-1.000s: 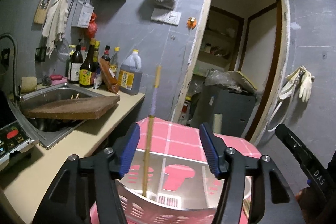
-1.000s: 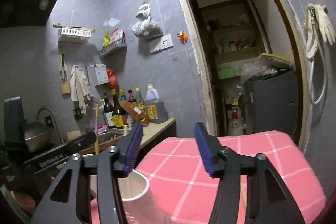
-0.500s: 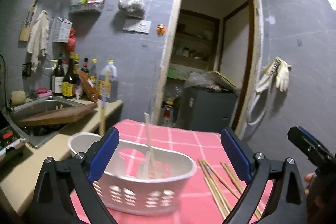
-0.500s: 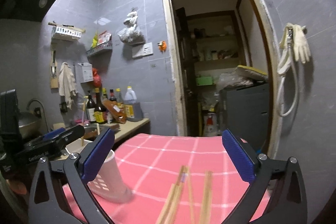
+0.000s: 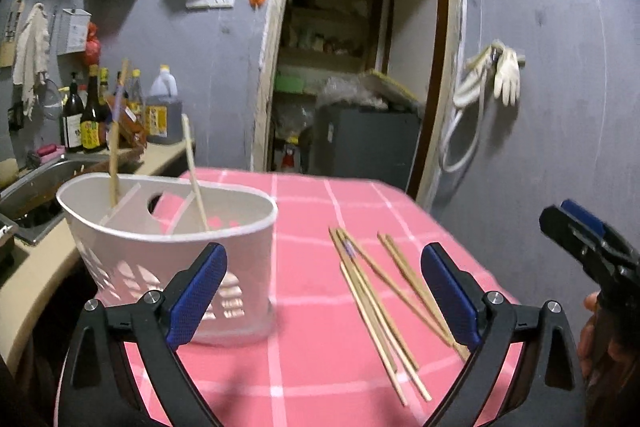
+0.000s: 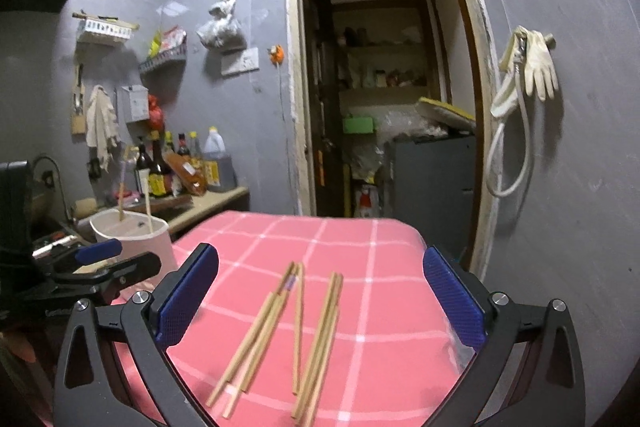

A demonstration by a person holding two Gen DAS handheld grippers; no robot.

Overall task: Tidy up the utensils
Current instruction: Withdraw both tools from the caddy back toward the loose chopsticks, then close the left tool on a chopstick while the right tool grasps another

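Note:
A white perforated utensil basket (image 5: 168,247) stands on the pink checked tablecloth (image 5: 312,307) with two chopsticks (image 5: 195,171) upright in it. Several wooden chopsticks (image 5: 380,299) lie loose on the cloth to its right; they also show in the right wrist view (image 6: 288,323). My left gripper (image 5: 324,295) is open and empty, above the cloth between basket and chopsticks. My right gripper (image 6: 320,303) is open and empty, just above the loose chopsticks. The basket (image 6: 132,239) sits far left in the right wrist view, partly behind the left gripper (image 6: 100,263).
A counter (image 5: 160,155) with a sink (image 5: 44,183) and several bottles (image 5: 92,115) runs along the left wall. An open doorway (image 5: 352,67) to a storeroom is behind the table. Gloves and a hose (image 5: 492,79) hang on the right wall.
Both grippers have opened wide and pulled back from the basket. The left released a chopstick, which now stands in the basket. The loose chopsticks have come into view.

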